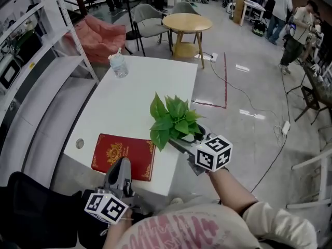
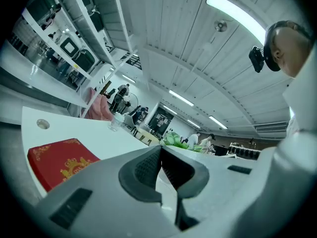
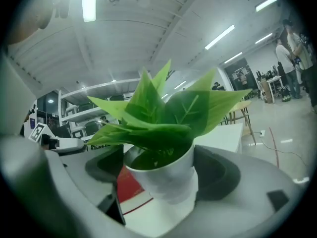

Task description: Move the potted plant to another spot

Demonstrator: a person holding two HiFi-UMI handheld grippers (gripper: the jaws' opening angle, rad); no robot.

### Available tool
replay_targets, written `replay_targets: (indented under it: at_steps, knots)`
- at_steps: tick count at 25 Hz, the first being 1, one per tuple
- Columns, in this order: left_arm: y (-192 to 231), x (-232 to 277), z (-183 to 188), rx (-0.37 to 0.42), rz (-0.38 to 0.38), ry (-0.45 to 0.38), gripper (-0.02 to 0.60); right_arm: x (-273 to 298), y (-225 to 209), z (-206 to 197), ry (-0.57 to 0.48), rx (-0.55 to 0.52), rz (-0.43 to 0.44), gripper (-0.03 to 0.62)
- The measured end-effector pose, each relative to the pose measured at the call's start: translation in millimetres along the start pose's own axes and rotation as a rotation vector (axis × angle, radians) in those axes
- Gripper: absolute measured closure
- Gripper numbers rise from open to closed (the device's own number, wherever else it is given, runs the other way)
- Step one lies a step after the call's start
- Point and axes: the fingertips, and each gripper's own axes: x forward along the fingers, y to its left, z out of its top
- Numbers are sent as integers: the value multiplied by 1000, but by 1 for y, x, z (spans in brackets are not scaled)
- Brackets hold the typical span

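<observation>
The potted plant (image 1: 174, 119) has broad green leaves and a small white pot (image 3: 168, 180). My right gripper (image 1: 190, 135) is shut on that pot, one pad on each side, and holds it upright in the air over the right edge of the white table (image 1: 135, 87). In the right gripper view (image 3: 163, 168) the leaves fill the middle. My left gripper (image 1: 121, 164) hangs by the table's near edge, shut and holding nothing; its pads (image 2: 148, 170) meet in the left gripper view (image 2: 159, 155).
A red book (image 1: 124, 154) lies at the table's near edge, in front of the left gripper. A clear plastic cup (image 1: 119, 65) stands at the far corner. Metal shelving (image 1: 31, 61) runs along the left. A round wooden table (image 1: 187, 22) and chairs stand beyond.
</observation>
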Motion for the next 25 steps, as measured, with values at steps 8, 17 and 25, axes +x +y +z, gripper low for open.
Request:
replay_targets:
  at_steps: [8, 17, 25]
  knots:
    - [-13, 24, 12, -30, -101, -51, 578, -36, 30, 45, -121, -11, 74, 137]
    - [-6, 61, -3, 49, -129, -73, 578, -20, 8, 38, -167, -29, 151, 137]
    - [-2, 127, 36, 52, -13, -160, 578, 39, -49, 94, -111, -55, 254, 137]
